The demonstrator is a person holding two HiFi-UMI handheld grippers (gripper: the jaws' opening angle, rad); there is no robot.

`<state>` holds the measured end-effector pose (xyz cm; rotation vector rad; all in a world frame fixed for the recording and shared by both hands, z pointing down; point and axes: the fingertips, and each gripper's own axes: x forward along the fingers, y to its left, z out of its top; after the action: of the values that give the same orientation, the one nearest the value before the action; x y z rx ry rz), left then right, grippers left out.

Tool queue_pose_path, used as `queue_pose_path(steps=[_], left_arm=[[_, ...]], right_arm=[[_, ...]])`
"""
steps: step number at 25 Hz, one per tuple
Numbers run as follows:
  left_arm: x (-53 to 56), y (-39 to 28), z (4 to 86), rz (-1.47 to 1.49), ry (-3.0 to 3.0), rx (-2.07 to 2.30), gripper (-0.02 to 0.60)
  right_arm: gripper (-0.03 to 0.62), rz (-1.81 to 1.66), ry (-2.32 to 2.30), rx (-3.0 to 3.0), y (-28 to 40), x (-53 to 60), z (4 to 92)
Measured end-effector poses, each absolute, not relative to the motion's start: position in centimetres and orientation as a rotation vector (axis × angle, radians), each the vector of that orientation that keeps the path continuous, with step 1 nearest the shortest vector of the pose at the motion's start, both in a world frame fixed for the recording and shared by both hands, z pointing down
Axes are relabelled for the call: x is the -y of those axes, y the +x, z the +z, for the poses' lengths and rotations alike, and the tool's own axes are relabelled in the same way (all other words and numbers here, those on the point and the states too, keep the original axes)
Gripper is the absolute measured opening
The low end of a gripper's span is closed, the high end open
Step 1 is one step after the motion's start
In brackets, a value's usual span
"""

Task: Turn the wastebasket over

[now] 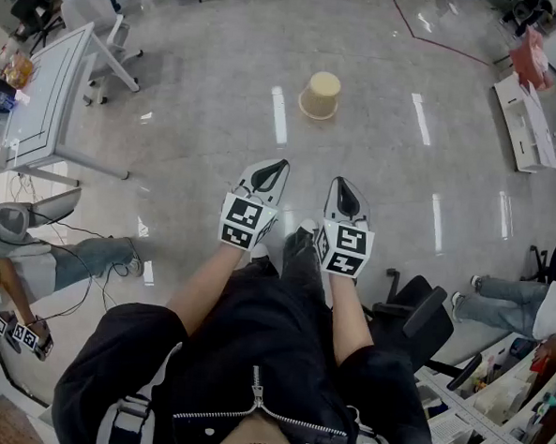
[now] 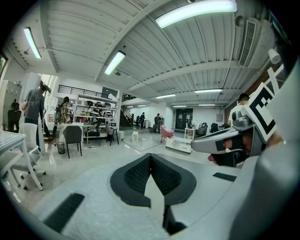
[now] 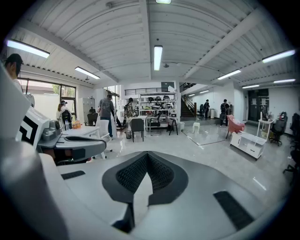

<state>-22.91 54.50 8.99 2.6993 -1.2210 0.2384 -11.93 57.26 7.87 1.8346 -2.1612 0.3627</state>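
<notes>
On the floor (image 1: 210, 100) ahead, only the head view shows the wastebasket (image 1: 320, 95) (left gripper (image 1: 279, 167) and right gripper (image 1: 340, 185): fingers clenched, empty).

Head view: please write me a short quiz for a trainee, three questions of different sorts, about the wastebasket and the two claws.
1. Fill in: the jaws of the left claw and of the right claw are both ____.
2. True or false: the left claw holds the wastebasket.
3. Where does the wastebasket stand?
A. on the white table
B. on the floor, ahead of both claws
C. between the right claw's jaws

Key: 1 shut; 2 false; 3 B.
</notes>
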Motion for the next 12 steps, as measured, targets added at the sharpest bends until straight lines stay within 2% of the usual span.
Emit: queue_pose_path(steps=[12], left_arm=[[-53.56,-23.02,9.42,0.249,2.702,1.201,0.005]], right_arm=[[0.009,0.392,1.851,2.202,-12.66,-56.5,7.99]])
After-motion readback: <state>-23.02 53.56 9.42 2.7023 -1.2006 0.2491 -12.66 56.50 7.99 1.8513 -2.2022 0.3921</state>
